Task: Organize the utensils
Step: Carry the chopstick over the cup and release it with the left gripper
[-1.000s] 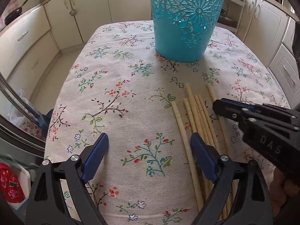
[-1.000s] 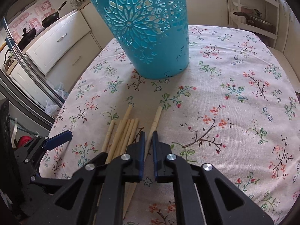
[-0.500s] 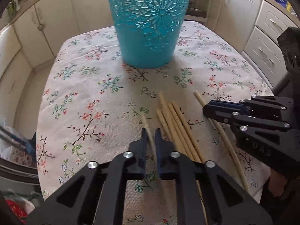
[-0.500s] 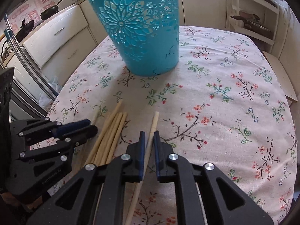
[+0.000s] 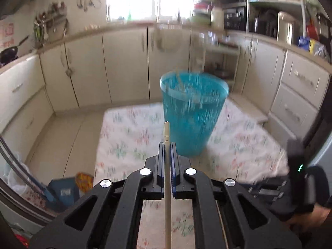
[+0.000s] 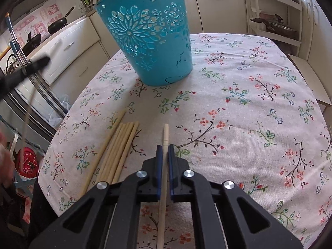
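Note:
A blue perforated plastic basket [image 6: 149,35] stands upright on the floral tablecloth [image 6: 238,108]; it also shows, blurred, in the left wrist view [image 5: 193,112]. My left gripper [image 5: 166,145] is shut on a wooden chopstick [image 5: 167,134], raised above the table with its tip towards the basket. My right gripper [image 6: 163,147] is shut on another wooden chopstick [image 6: 165,134], low over the cloth. Several loose chopsticks [image 6: 116,151] lie on the cloth left of it. The left gripper shows as a dark blur at the left edge of the right wrist view [image 6: 22,72].
Cream kitchen cabinets [image 5: 124,66] surround the table. A shelf rack with pans [image 6: 274,20] stands at the right. A red bag [image 6: 28,161] and a steel rail [image 6: 37,83] lie off the table's left edge. The right hand and gripper body [image 5: 298,188] show at lower right.
My left gripper closed on a chopstick, then lifted it up and tilted towards the basket rim. My right gripper stayed shut on its chopstick, raising it slightly.

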Demonstrator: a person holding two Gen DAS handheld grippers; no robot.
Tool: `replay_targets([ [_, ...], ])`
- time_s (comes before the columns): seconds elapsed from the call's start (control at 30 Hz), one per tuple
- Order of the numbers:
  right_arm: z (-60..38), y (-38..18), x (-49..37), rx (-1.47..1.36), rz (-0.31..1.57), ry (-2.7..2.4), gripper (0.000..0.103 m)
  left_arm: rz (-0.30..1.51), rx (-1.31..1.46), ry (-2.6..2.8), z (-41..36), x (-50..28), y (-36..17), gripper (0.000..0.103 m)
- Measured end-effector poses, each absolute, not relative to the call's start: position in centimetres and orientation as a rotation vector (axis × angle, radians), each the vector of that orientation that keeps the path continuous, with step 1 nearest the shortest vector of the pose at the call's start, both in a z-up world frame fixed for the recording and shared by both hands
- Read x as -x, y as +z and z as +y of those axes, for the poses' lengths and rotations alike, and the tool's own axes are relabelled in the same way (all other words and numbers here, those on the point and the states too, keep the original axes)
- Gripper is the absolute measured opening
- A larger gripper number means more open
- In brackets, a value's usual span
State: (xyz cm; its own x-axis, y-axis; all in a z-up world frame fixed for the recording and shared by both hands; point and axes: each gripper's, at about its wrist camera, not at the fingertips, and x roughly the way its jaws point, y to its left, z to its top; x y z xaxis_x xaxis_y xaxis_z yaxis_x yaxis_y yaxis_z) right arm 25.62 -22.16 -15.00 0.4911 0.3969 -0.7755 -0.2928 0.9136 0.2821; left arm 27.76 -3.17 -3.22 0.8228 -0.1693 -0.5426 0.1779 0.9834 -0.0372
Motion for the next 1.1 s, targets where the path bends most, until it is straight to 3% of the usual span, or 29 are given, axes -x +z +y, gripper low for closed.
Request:
replay_targets([
  [0.4, -23.1, -15.3, -25.7, -0.203, 0.963, 0.449, 0.005, 0.2, 0.148, -0.145, -6.2, -35.1, 8.3, 0.005],
  [0.73, -23.7, -15.5, -25.9, -0.264, 0.97, 0.471, 0.005, 0.218, 0.252, -0.059, -7.3, -42.5, 3.7, 0.005],
  [1.1, -23.7, -15.5, -25.9, -0.263, 0.97, 0.469, 0.005, 0.262, 0.349, -0.044, -4.6, -42.9, 1.0, 0.005],
])
